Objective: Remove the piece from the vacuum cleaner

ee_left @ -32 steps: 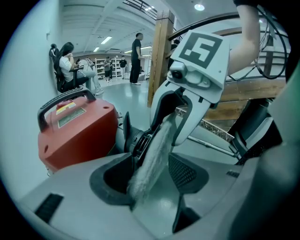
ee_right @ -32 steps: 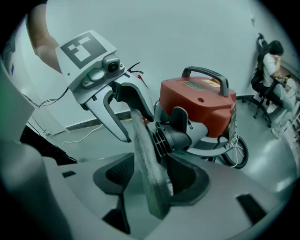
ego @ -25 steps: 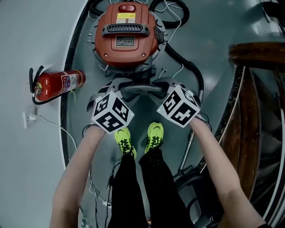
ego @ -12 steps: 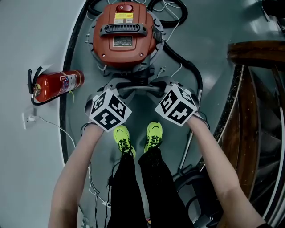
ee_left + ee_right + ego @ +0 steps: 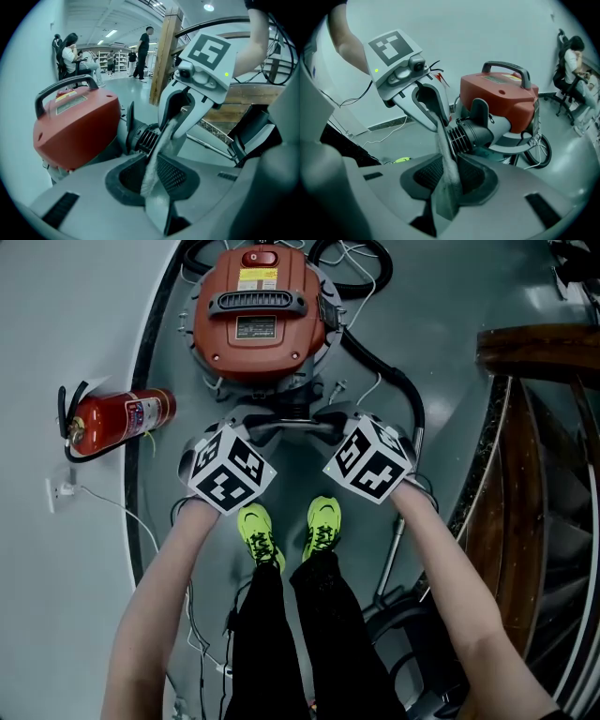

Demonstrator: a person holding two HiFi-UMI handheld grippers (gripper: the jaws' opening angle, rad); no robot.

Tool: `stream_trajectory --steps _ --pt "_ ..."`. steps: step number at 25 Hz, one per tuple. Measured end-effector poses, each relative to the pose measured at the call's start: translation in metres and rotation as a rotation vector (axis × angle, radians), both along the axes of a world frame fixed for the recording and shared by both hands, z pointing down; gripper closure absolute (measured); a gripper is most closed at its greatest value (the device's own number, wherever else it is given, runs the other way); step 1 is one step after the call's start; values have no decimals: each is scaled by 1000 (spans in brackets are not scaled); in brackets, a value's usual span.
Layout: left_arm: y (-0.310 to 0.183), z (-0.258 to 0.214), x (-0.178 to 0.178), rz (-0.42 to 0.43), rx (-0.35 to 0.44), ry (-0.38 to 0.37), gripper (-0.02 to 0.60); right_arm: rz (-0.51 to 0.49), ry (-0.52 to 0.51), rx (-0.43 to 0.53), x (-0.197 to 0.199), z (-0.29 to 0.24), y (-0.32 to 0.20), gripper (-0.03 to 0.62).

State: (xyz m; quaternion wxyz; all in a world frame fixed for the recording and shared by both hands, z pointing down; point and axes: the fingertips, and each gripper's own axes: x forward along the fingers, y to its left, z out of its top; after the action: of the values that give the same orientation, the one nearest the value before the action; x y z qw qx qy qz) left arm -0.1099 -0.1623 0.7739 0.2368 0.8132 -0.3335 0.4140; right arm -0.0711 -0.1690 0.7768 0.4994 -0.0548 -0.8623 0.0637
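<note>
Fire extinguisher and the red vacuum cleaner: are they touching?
Apart. The head view shows floor between the fire extinguisher and the vacuum cleaner.

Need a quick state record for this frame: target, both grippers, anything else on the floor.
target: grey piece at the front of the red vacuum cleaner, beside the black ribbed hose port
left gripper: jaws have just been closing, now on the piece's thin edge
right gripper: same, on the piece's other end
piece status: not yet lifted away
floor: fire extinguisher lying left of the vacuum cleaner
</note>
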Motion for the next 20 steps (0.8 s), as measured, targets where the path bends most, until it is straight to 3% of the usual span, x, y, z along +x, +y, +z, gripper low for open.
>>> stream_trajectory --steps 20 --pt "8 1 1 -43 8 -27 517 -39 -7 92 2 2 5 534"
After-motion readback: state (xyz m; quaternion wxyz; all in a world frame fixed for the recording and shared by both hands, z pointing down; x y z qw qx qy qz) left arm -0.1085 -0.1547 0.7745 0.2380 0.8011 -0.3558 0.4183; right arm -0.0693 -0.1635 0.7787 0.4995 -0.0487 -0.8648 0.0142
